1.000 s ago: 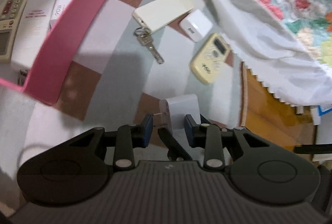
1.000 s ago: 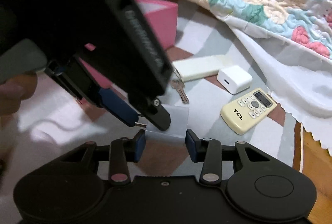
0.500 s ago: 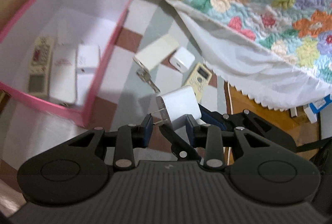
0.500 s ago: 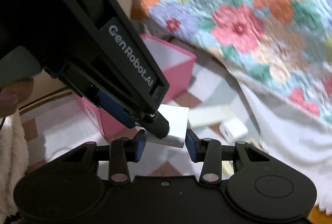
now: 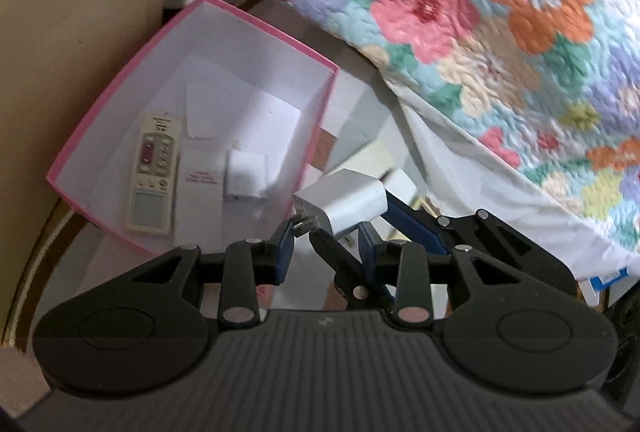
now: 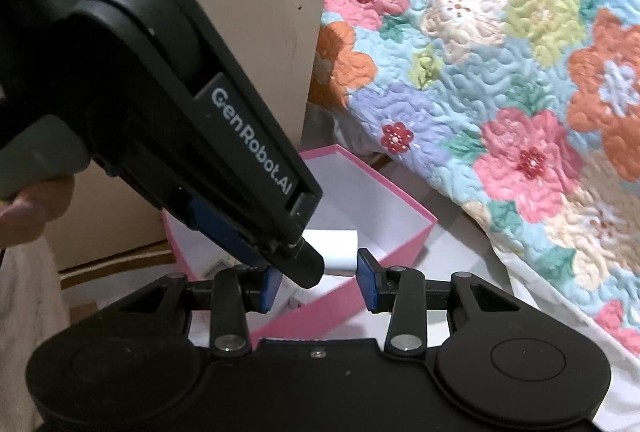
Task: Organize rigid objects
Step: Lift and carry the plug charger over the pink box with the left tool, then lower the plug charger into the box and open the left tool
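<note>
The flowered quilt [image 5: 500, 31] fills the upper right of both views, its white lining hanging down at the right edge, and a plain beige panel [image 5: 80, 11] takes the upper left. Below them, left of centre in the left wrist view, the pink box [image 5: 256, 25] sits open with its white inside showing. My left gripper [image 5: 326, 250] and my right gripper [image 6: 318, 282] meet crosswise just right of the box's near corner, each with one finger reaching into the gap of the other. In the box, toward its lower left, a cream remote [image 5: 154, 171] lies flat; just right of it lies a white pack [image 5: 200, 175] with pink print, and beside that a small white adapter [image 5: 245, 175]. The white charger [image 5: 344, 205] is up off the floor at frame centre, outside the box and close beside its right wall, prongs pointing left. In the right wrist view my right fingers are closed in on it: one blue pad presses its right side, while the black tip of a left finger sits against its other side. Whether my left fingers themselves squeeze it, I cannot tell; they stand parted, the prongs close to the left pad.
</note>
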`<state>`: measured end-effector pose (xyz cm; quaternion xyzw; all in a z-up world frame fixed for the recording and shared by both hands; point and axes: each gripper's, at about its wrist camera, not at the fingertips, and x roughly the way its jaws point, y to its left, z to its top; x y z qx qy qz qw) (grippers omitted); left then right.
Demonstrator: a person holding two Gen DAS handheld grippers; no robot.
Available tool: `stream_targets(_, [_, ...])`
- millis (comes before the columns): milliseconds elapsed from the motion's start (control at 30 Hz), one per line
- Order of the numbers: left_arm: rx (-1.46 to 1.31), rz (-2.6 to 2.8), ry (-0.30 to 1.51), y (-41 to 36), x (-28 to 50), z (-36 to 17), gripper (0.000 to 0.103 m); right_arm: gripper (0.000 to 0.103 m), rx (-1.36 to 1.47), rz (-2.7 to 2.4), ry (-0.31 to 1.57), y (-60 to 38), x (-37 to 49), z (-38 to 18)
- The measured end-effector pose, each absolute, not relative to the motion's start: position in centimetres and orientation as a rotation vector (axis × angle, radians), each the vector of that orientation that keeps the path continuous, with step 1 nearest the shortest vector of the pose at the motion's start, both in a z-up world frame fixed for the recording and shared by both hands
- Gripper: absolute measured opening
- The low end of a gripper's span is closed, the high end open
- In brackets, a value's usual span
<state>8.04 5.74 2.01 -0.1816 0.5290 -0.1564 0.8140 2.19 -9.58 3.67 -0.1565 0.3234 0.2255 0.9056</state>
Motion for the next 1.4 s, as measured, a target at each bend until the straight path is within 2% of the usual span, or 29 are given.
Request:
stream_targets(200, [-0.440,-0.276,1.178,7.6,11.7,-0.6,0.034,0.045,-0.245,0.512,0.773,-8.2,6.8,2.2])
stream_targets(333, [-0.477,-0.259,1.269,8.1,13.3,-3.5,0.034,0.045,-0.175,0.490,0.910,-7.7,9.1,0.2])
stream_targets(467, [-0.477,-0.254,1.313,8.0,13.3,-5.2,0.034,0.045,-0.106,0.455,1.001,-7.7,9.2,-1.7])
stream_targets(533, [-0.476,-0.238,1.313,7.9,13.2,-5.7,0.037,0.045,-0.108,0.450,1.011,-7.7,8.9,-2.3])
stream_targets(600, [-0.455,-0.220,1.311,7.7,13.2,-5.8,0.045,0.045,-0.136,0.460,0.993,-7.5,8.8,-2.5])
stream_targets(667, [-0.448,-0.221,1.305,7.7,13.1,-5.6,0.050,0.051,-0.180,0.460,0.976,-7.3,8.4,-2.4])
stream_targets(800, [-0.404,-0.245,1.272,7.4,12.6,-4.3,0.065,0.055,-0.191,0.476,0.905,-8.7,7.6,-1.1])
stream_targets(967, [-0.335,-0.295,1.264,5.9,11.6,-2.7,0.065,0.059,-0.108,0.492,0.841,-12.4,5.5,0.6])
stream_targets(1100, [-0.188,-0.283,1.237,4.0,10.3,-1.2,0.065,0.059,-0.126,0.455,0.797,-14.4,3.1,1.8])
stream_targets(1400, [-0.091,-0.411,1.185,-0.2,8.4,2.9,0.065,0.060,-0.184,0.447,0.760,-18.0,0.4,4.6])
